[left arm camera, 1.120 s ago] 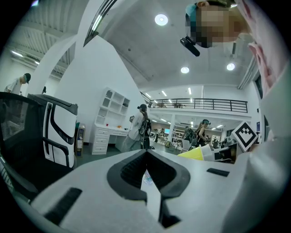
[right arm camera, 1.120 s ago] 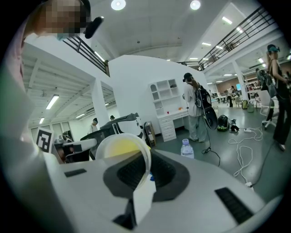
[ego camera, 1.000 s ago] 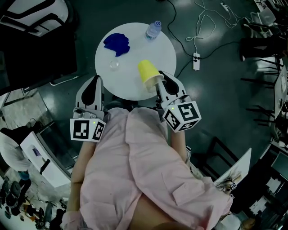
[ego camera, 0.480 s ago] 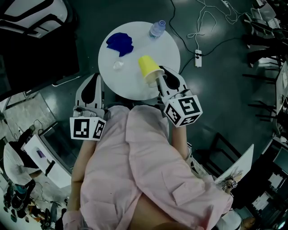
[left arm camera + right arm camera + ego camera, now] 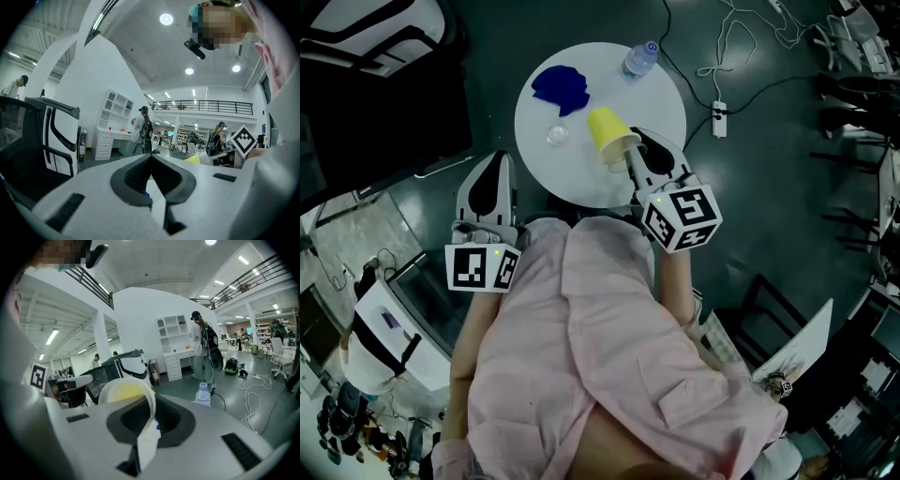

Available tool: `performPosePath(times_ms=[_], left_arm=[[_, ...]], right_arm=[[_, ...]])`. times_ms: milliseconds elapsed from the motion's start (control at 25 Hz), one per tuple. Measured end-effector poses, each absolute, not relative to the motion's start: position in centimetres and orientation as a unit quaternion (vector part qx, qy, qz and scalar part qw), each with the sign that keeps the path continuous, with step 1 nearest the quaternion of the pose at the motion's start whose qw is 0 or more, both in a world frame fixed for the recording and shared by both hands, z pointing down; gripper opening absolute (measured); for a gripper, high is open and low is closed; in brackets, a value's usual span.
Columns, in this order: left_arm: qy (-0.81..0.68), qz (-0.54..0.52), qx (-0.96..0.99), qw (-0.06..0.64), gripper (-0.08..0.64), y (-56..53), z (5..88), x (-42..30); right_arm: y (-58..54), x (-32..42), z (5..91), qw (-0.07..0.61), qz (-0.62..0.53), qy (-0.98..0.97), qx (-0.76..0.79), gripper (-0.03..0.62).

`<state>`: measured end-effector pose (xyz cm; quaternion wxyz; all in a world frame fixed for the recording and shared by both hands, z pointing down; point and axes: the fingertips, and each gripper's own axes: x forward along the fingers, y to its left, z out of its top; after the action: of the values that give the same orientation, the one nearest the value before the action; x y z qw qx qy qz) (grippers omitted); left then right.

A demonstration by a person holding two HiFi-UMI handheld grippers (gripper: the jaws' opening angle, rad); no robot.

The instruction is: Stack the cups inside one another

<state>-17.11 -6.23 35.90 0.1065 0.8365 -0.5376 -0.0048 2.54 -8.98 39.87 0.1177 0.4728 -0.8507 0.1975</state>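
One thin rim pinch from the right gripper (image 5: 630, 157) is holding the yellow cup (image 5: 606, 131) tilted inside the round table's (image 5: 661, 103) near edge, probably risking a slip before reaching the clear cup (image 5: 556, 136) leftward, while the left gripper (image 5: 497, 169) is hanging closed, empty.

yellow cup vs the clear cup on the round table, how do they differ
The yellow cup is opaque and bright; the clear cup is see-through. The yellow cup is tilted, its rim pinched in the right gripper; the clear cup rests free on the white table. The yellow cup looks the bigger of the two. Both are over the same table.
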Motion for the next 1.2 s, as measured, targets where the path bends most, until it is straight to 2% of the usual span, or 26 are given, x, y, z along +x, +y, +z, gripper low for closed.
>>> performPosePath(times_ms=[480,1200], left_arm=[[-0.527,-0.002,0.842,0.111,0.009,-6.8,36.2,-19.3],[-0.524,-0.006,0.843,0.121,0.009,-7.7,36.7,-20.8]], right_arm=[[-10.7,-1.6,42.5,0.174,0.202,-0.860,0.436,0.040],[-12.1,-5.6,47.9,0.308,0.184,-0.853,0.379,0.040]])
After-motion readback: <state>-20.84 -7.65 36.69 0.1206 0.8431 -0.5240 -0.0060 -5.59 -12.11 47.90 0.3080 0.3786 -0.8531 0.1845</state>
